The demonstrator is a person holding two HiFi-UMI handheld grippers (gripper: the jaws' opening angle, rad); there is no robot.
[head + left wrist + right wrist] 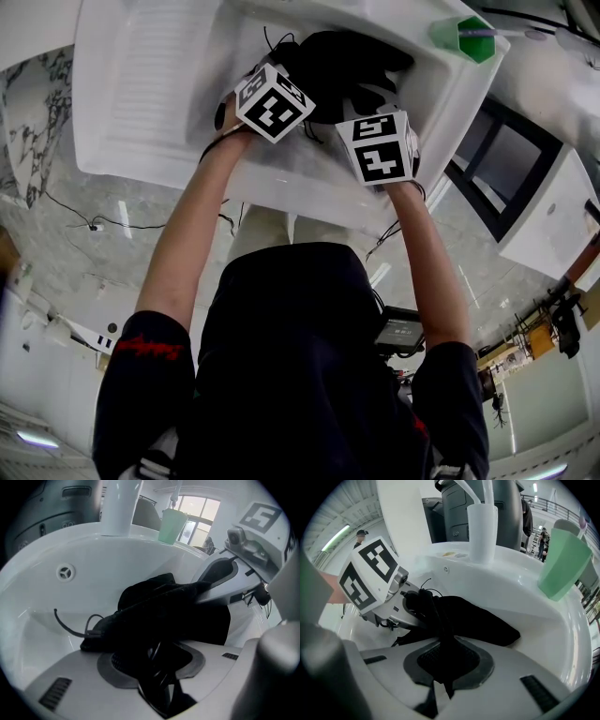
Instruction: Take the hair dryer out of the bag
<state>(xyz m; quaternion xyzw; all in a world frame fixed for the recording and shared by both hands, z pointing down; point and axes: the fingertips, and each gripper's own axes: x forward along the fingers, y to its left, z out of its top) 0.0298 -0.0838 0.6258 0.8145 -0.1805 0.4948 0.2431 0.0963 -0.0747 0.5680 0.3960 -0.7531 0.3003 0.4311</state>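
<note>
Both your grippers are clamped on the black bag (347, 56) in the sink (150, 84).
Your right gripper (443, 670) pinches a thin fold of its fabric, jaws nearly together. Your left gripper (157, 672) grips a bulkier bunch, jaws wide. The bag lies in the basin, toward the end where the green cup (464, 37) stands on the rim corner. The hair dryer can't be made out; only black fabric shows.

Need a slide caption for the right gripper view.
Right gripper pinches a black fabric bag in a white sink basin; green plastic cup on its rim.
</note>
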